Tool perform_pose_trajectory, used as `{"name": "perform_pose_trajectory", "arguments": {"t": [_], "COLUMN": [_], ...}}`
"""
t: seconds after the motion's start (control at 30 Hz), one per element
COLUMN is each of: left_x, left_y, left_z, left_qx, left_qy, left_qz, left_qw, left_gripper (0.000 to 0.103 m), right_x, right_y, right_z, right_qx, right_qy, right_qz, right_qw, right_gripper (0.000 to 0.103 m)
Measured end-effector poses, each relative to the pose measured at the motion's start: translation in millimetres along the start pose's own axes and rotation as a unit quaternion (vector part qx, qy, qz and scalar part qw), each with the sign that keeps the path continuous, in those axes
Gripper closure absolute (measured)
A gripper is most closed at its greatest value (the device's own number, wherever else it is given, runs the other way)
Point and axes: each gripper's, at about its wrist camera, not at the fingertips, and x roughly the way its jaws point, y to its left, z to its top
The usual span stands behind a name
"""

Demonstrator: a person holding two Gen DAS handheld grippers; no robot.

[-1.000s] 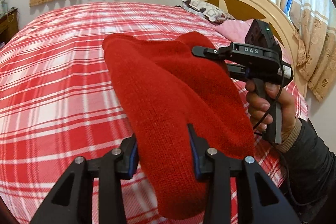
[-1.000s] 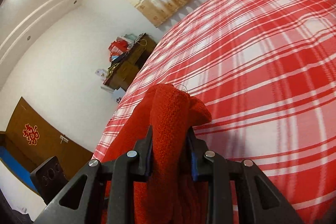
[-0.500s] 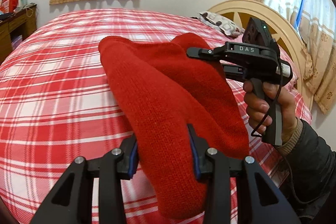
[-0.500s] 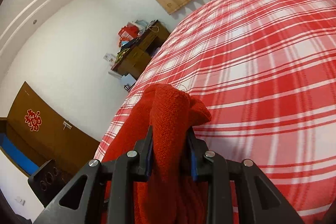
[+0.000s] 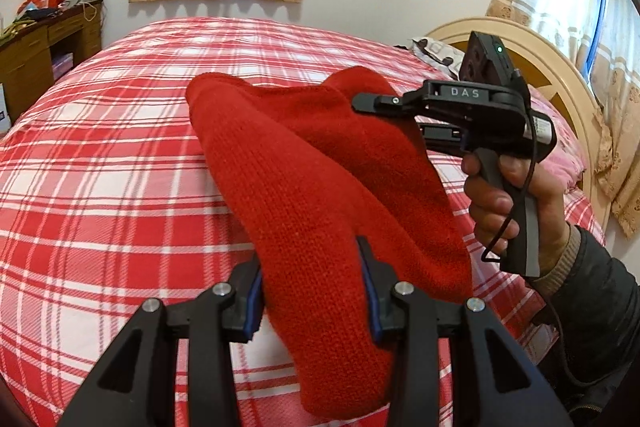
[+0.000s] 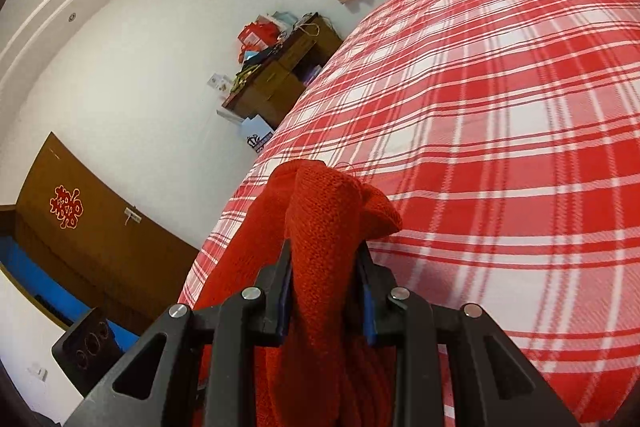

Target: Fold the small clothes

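A red knitted garment point(image 5: 320, 187) is held above a red-and-white plaid bed point(image 5: 100, 167). Its near end is clamped between the blue-padded fingers of the left gripper point(image 5: 312, 291). Its far right part is pinched by the right gripper point(image 5: 384, 107), gripped by a hand point(image 5: 508, 199). A wooden desk point(image 5: 36, 55) is seen far left, a cream headboard point(image 5: 560, 75) far right.

The red knit garment point(image 5: 320, 195) swallows the left gripper's point(image 5: 312, 291) fingertips, and its lower end runs behind the gripper body. In the right view the cloth point(image 6: 324, 227) covers the right gripper's point(image 6: 324, 291) tips and runs off the bottom edge. Far desk clutter point(image 6: 264, 39): too small to identify.
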Motion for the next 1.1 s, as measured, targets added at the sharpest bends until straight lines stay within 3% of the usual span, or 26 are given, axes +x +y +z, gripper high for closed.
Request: {"name": "perform_pose_trajectory", "arguments": {"t": [0.53,1.1], "left_x": [-13,-6], "left_y": [37,52], "left_z": [-22,-56], "left_qx": [-0.035,-0.06], "left_qy": [-0.007,0.014], "left_qz": [0.026,0.029], "left_qw": [0.999,0.9977], "left_gripper": [0.062,0.061], "right_x": [60,88], "right_y": [29,6], "right_z": [2,-6], "right_qx": [-0.029,-0.006], "right_qy": [0.046,0.068], "right_qz": [0.004,-0.02], "right_qw": [0.999,0.997], "right_gripper": [0.075,0.075]}}
